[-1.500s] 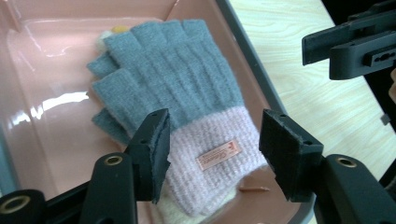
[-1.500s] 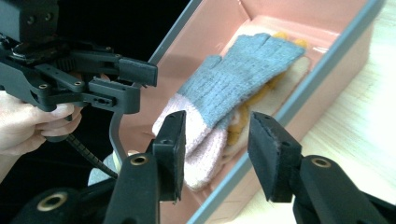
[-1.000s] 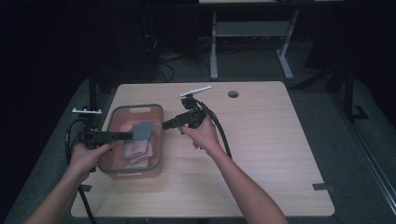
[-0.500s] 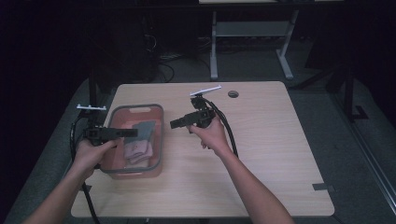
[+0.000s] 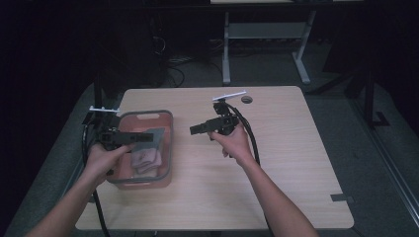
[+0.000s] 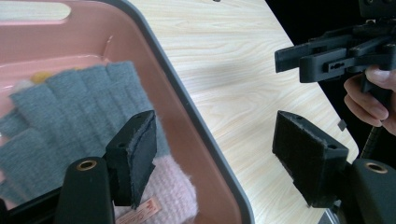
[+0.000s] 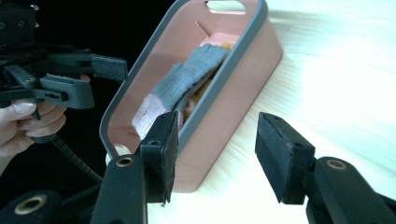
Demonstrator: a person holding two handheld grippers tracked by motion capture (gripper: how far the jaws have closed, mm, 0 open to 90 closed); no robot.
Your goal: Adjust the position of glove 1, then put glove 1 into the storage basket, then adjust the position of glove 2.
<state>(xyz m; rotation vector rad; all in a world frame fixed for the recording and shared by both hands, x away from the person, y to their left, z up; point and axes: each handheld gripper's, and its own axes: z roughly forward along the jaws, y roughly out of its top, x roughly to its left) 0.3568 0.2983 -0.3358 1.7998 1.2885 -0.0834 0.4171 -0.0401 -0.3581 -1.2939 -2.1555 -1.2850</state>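
1. The pink basket runs off the left gripper view's left and bottom edges.
2. Beneath the grey glove, a yellow-orange item stays mostly hidden, too little exposed to identify.

light wood table; pink bin near left edge
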